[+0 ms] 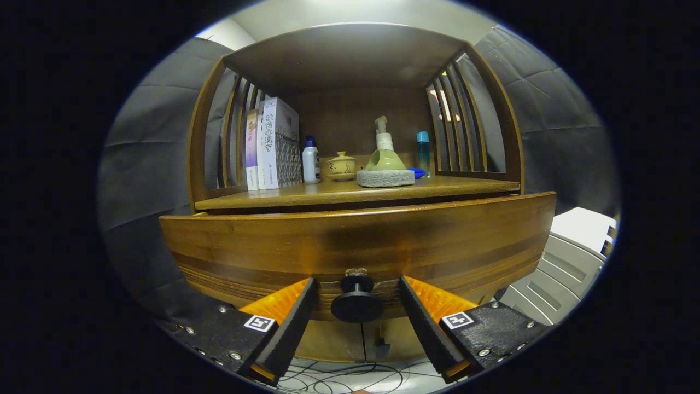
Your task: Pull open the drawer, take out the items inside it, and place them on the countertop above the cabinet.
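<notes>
Grey cloth walls close in the booth around your wooden cabinet [355, 241]. Its drawer [361, 246] has a wide brown front with a dark round knob [356, 300] low at the middle. On the bench [350, 191] above stand books [273, 145] at the left, a white bottle [311, 161], a small lidded pot [341, 166], a pump bottle [385, 150] on a grey stone block [385, 178], and a blue bottle [423, 153] at the right. Your hand-held gripper [356, 295] is level, spread wide, a finger on either side of the knob, neither touching it.
</notes>
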### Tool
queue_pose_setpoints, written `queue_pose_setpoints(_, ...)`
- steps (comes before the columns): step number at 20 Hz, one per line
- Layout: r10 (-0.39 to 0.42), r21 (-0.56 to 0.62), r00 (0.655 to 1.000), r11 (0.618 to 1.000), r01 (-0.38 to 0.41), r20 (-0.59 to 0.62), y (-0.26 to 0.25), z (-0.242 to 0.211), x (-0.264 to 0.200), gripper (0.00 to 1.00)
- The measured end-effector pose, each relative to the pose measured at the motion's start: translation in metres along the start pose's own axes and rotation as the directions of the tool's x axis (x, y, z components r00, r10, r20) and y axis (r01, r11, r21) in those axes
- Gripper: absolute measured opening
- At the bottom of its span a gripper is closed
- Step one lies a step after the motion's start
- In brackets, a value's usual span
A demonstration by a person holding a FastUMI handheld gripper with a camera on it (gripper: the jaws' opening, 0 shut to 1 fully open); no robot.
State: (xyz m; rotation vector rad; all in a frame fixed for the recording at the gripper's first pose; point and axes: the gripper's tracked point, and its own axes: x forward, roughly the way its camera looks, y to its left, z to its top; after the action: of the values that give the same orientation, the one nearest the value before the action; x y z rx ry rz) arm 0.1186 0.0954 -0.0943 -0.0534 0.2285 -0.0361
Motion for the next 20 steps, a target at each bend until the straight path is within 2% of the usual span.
queue_pose_setpoints(14,-0.011,-0.004,1.0,1.0,0.011,-0.008,0.0,0.005,0.053,0.95)
queue_pose_setpoints(20,-0.031,-0.075,0.999,0.997,0.032,0.019,0.002,0.006,0.056,0.95)
